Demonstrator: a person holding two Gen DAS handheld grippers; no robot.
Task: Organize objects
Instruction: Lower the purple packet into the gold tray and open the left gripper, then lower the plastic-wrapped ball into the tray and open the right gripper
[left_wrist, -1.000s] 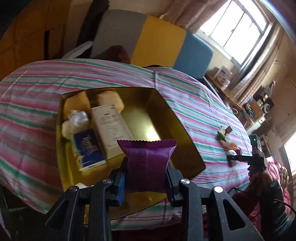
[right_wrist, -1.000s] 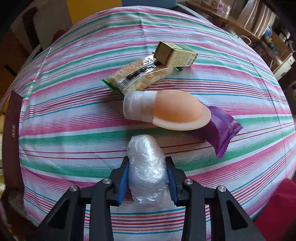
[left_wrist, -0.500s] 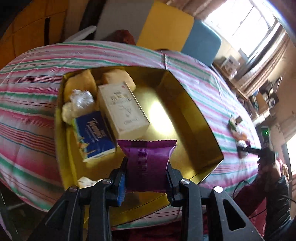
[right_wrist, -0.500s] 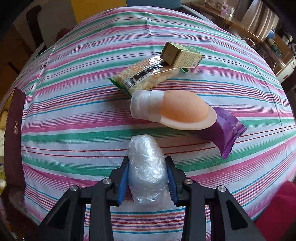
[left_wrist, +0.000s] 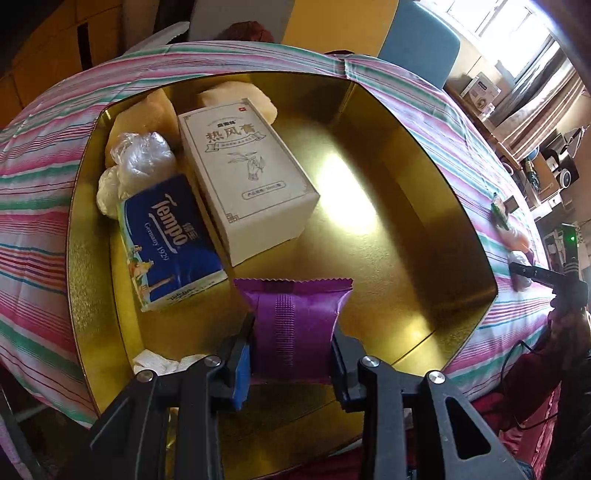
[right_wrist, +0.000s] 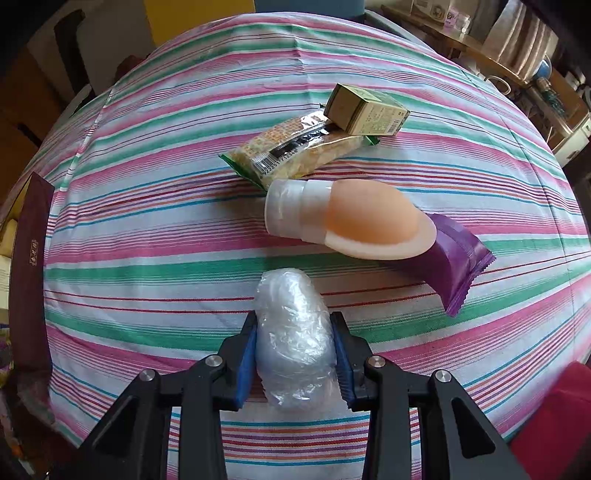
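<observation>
My left gripper (left_wrist: 293, 350) is shut on a purple snack packet (left_wrist: 293, 325) and holds it over the near part of a gold tin box (left_wrist: 369, 236). In the box lie a white carton (left_wrist: 247, 177), a blue Tempo tissue pack (left_wrist: 166, 240), a clear plastic bundle (left_wrist: 142, 158) and two pale yellow lumps (left_wrist: 236, 99). My right gripper (right_wrist: 295, 350) is shut on a clear plastic-wrapped bundle (right_wrist: 295, 332) at the striped tablecloth (right_wrist: 147, 229). Beyond it lie a peach squeeze bottle (right_wrist: 351, 221), a second purple packet (right_wrist: 458, 262), a cracker pack (right_wrist: 295, 151) and a small green box (right_wrist: 369, 110).
A dark maroon box lid (right_wrist: 29, 266) stands at the left edge of the right wrist view. White crumpled paper (left_wrist: 162, 363) lies at the tin's near rim. Chairs stand behind the table, and a shelf with appliances is at the far right (left_wrist: 554, 166).
My left gripper has moved forward and down over the gold tin with the purple packet. The right gripper has shifted slightly left, the bundle still in it.
</observation>
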